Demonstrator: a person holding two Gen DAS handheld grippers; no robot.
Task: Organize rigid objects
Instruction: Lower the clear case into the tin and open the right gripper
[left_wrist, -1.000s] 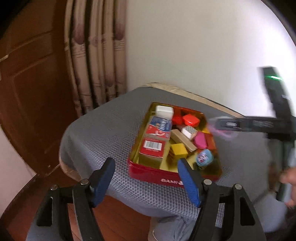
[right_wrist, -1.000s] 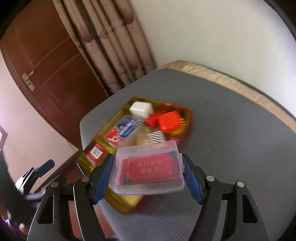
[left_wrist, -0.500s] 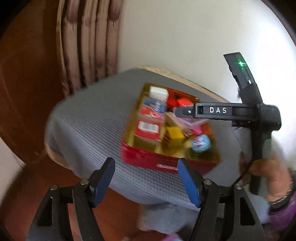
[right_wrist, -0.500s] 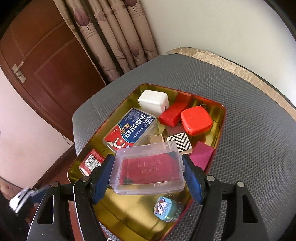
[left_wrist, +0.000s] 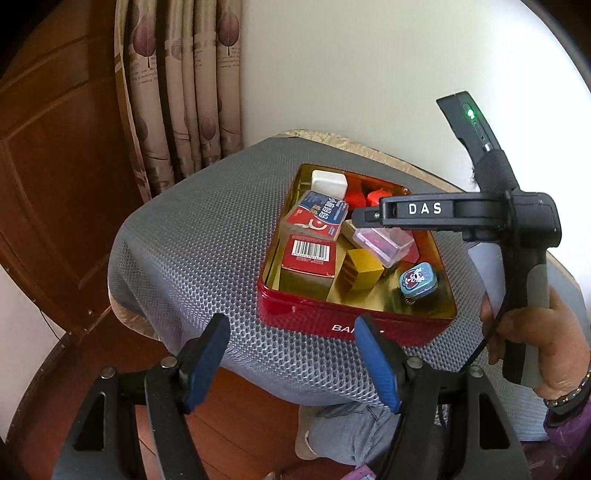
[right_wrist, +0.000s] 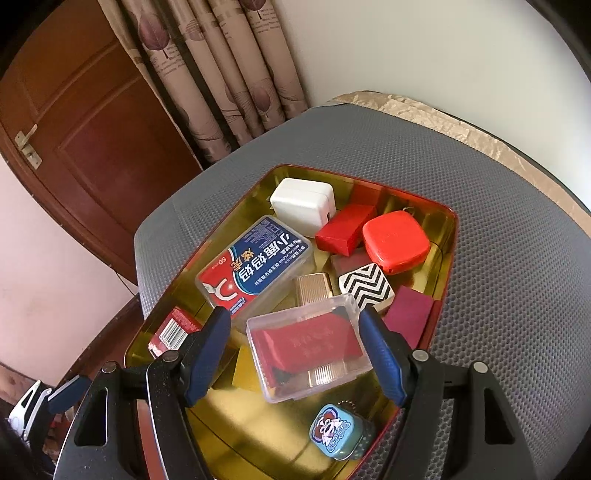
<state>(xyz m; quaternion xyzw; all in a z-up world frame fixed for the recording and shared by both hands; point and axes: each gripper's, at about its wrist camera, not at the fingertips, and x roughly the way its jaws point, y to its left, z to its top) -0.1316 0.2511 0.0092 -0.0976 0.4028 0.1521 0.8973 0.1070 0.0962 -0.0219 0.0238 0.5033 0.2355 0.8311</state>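
Note:
A red tin (left_wrist: 354, 321) with a gold inside (right_wrist: 447, 258) sits on a grey mesh seat. It holds a white charger (right_wrist: 303, 206), a floss box (right_wrist: 258, 266), a red rounded case (right_wrist: 397, 240), a zigzag block (right_wrist: 365, 286), a small blue tin (right_wrist: 338, 432) and a yellow block (left_wrist: 364, 269). My right gripper (right_wrist: 293, 317) hangs over the tin. A clear plastic box (right_wrist: 310, 347) with a red pouch inside lies tilted between its fingers on the other items. A gap shows at the left pad. My left gripper (left_wrist: 291, 323) is open and empty in front of the tin.
The grey seat (left_wrist: 192, 236) drops off at its near and left edges to a wooden floor. A curtain (left_wrist: 184, 92) and a brown door (right_wrist: 92, 129) stand behind, with a white wall to the right. A person's hand (left_wrist: 535, 339) grips the right tool; a jeans-clad knee (left_wrist: 343, 428) is below.
My right gripper came in over the tin and sank toward it. The clear box, first snug between the pads, now sits tilted and loose. The left view swung slightly.

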